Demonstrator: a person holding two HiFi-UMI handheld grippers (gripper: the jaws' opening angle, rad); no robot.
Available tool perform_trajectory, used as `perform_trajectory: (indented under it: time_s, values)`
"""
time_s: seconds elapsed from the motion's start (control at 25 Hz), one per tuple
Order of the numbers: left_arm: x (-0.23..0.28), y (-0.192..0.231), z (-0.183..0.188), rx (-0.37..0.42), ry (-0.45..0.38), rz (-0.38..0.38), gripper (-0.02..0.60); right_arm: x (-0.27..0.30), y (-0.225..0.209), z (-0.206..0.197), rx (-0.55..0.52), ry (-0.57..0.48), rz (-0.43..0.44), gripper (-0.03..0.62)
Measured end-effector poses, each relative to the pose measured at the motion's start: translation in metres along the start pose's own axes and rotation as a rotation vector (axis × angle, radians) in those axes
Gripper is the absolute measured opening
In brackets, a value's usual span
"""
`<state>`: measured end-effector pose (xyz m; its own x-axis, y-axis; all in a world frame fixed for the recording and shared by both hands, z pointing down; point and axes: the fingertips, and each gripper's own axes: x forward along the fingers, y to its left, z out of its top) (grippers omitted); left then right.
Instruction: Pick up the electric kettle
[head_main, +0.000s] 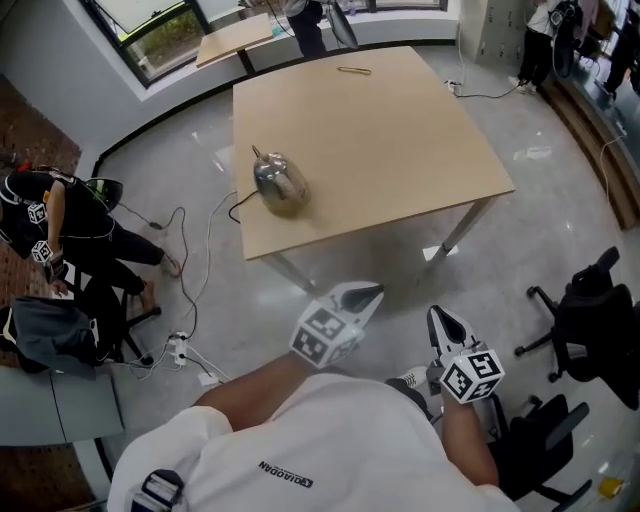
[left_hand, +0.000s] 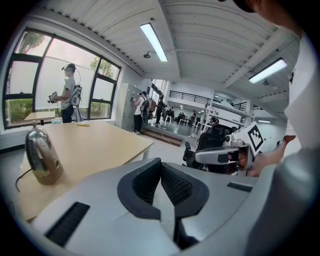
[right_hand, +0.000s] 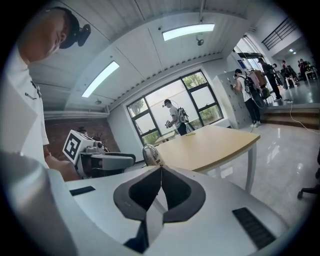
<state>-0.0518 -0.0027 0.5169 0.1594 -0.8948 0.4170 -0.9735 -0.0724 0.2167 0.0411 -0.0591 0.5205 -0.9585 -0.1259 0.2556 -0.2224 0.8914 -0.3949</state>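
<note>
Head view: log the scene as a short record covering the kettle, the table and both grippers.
kettle: upright on table, near its near-left corner, untouched
cord: trails off the table edge
left gripper: shut, empty, short of the table
right gripper: shut, empty, short of the table

Small print on the white shirt (head_main: 330, 420) (upside down) is illegible.

the kettle (right_hand: 150, 154) stands half hidden behind the right gripper (right_hand: 161, 167).
</note>
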Motion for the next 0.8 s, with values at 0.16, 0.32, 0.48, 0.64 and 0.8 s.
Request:
perform_trajectory:
  time_s: [0.16, 0.32, 0.48, 0.64, 0.8]
  values:
    - [-0.049, 0.041, -0.016, -0.032, -0.021, 0.047, -0.005, 0.04, 0.049, -0.015, -0.012, 0.028, 0.041, 0.021]
    - [-0.098, 0.079, -0.034, -0.053, -0.036, 0.095, -0.005, 0.079, 0.097, -0.029, -0.031, 0.049, 0.083, 0.021]
    - [-0.136, 0.114, -0.049, -0.085, -0.051, 0.14, -0.005, 0.114, 0.137, -0.036, -0.054, 0.067, 0.124, 0.021]
    - [-0.168, 0.141, -0.063, -0.101, -0.067, 0.18, -0.005, 0.14, 0.17, -0.042, -0.084, 0.095, 0.16, 0.021]
    - [-0.191, 0.161, -0.067, -0.126, -0.108, 0.218, -0.005, 0.159, 0.192, -0.041, -0.118, 0.119, 0.195, 0.021]
